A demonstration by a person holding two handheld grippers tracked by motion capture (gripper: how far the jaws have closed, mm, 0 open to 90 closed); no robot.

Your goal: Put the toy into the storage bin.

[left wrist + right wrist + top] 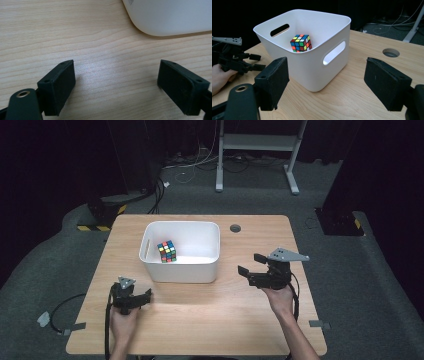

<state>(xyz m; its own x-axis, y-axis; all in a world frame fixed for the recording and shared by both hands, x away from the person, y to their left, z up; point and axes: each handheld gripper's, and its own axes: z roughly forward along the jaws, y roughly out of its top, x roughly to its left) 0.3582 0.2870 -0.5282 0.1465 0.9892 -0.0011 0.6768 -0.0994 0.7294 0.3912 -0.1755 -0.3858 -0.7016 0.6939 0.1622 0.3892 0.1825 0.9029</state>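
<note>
A light wooden tabletop [200, 320] is seen from above, and both grippers are held over its near half. A white bin [181, 251] with cut-out handles stands on the tabletop, ahead of and between the two grippers. It lies just beyond the left gripper [141, 299], up and to that gripper's right, and well off to the left of the right gripper [251, 264]. In the right gripper view, the bin's [312, 67] rounded corner is framed between the two black jaws, apart from both.

The left gripper [116, 82] is seen released, its jaws spread wide over bare wood with nothing between them; a corner of the bin [172, 17] is seen just ahead and to the right. The right gripper [325, 82] is likewise released and nothing is grasped.

A multicoloured puzzle cube [167, 251] is seen resting on the bin's floor, toward its left wall; it [301, 43] lies beyond the right gripper's jaws, behind the bin's near wall.
</note>
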